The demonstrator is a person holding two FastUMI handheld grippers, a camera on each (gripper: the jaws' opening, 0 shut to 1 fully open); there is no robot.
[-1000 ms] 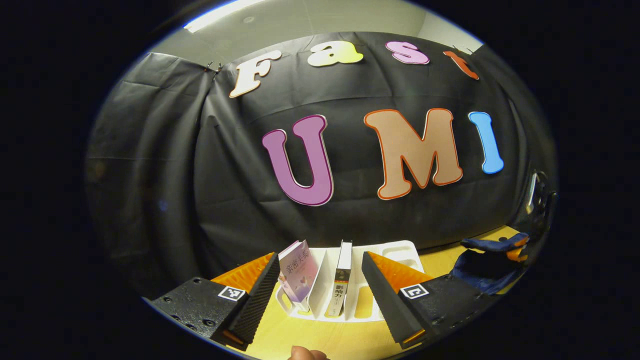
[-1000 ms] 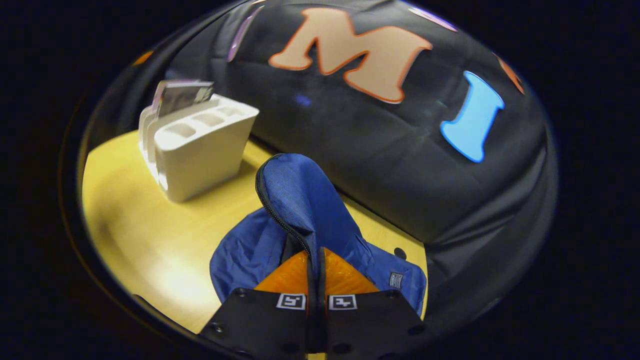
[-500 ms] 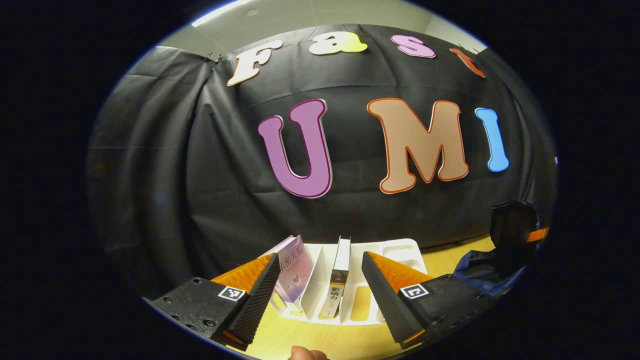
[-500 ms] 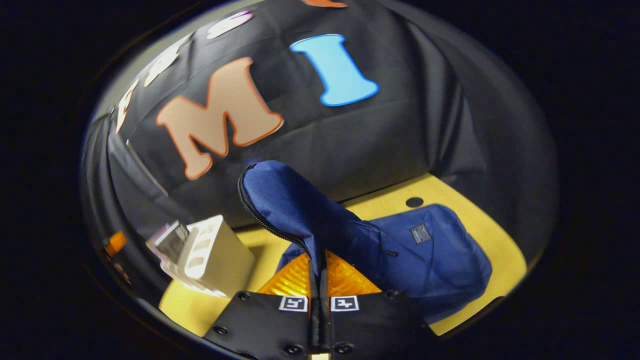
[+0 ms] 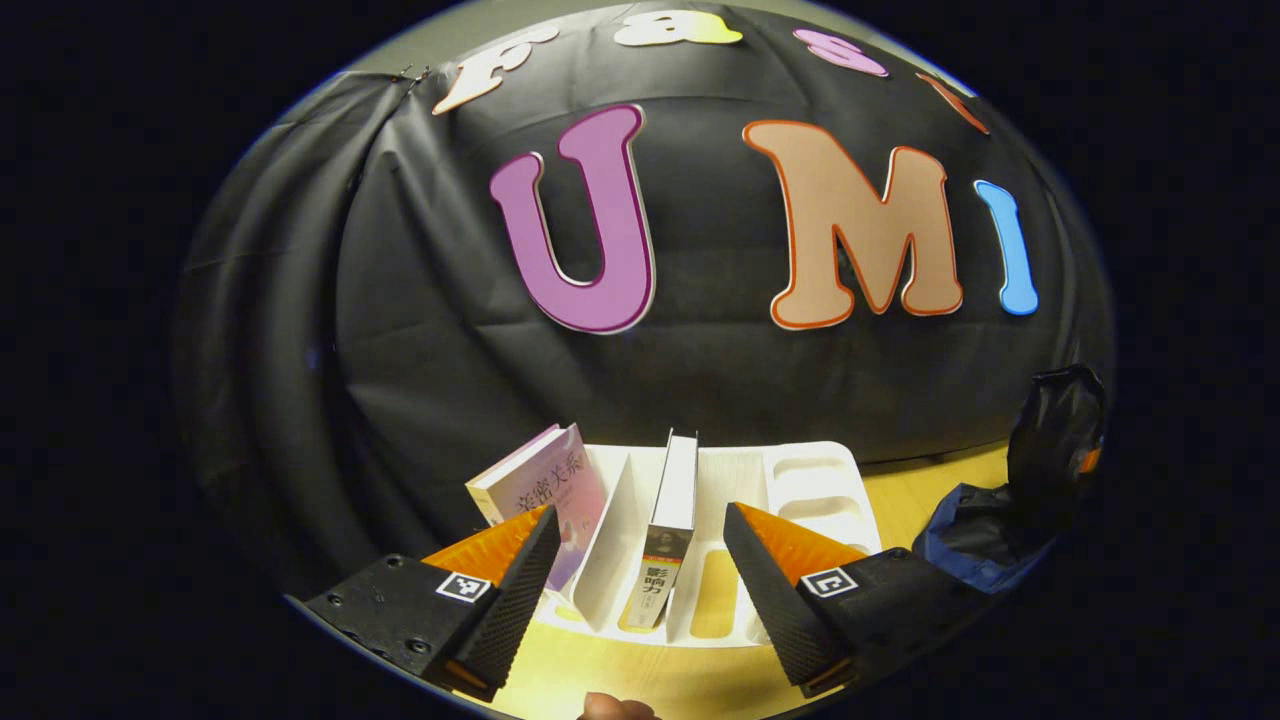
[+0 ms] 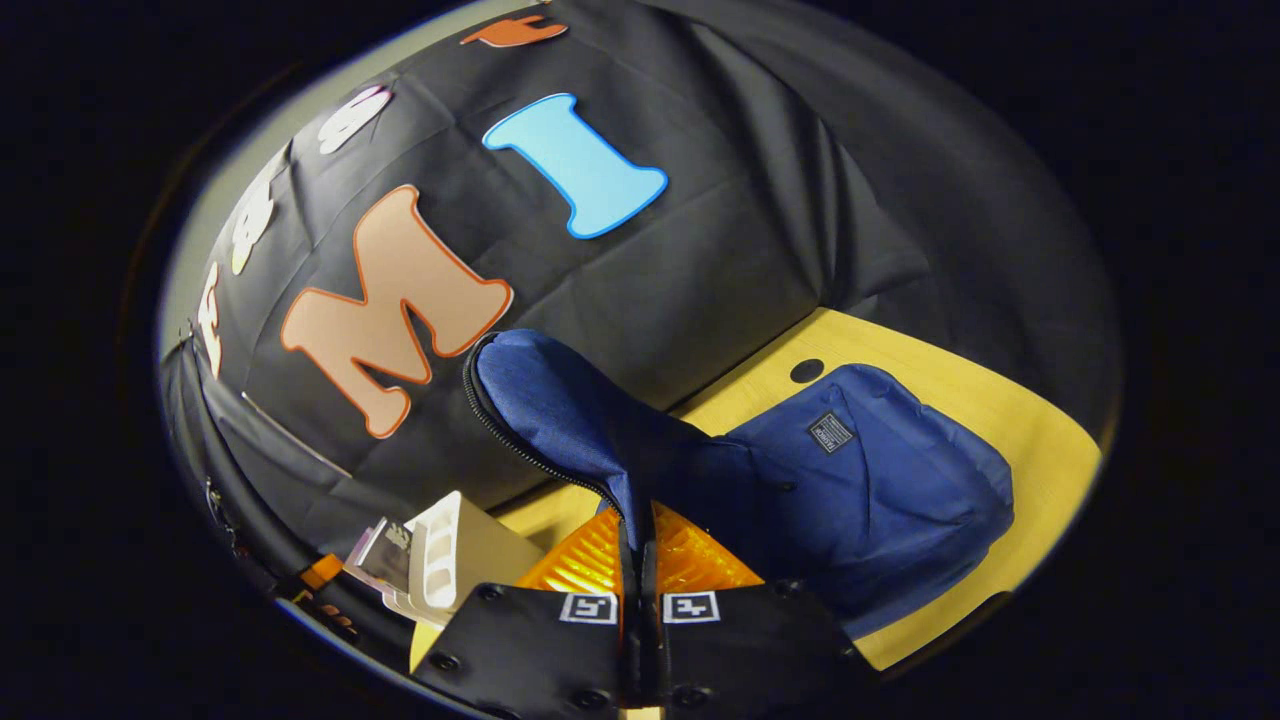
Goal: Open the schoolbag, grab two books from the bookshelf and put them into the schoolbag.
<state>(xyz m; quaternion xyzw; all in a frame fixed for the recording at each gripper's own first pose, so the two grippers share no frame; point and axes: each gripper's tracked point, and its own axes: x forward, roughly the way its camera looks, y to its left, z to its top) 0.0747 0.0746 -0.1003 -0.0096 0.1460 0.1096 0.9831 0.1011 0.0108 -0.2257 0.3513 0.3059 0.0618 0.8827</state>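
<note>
So the right tool (image 6: 637, 535) is clamped shut on the blue schoolbag (image 6: 860, 480) flap, holding it up off the yellow tabletop (image 6: 1040, 440). Left tool (image 5: 635, 560) hangs wide open just in front of the white bookshelf (image 5: 815, 480) — pink book (image 5: 545, 480) leaning far left, white book (image 5: 675, 495) upright in the middle slot.

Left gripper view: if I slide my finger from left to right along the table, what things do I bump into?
Leaning pink book → upright book in the white bookshelf → blue schoolbag at the right edge.
</note>
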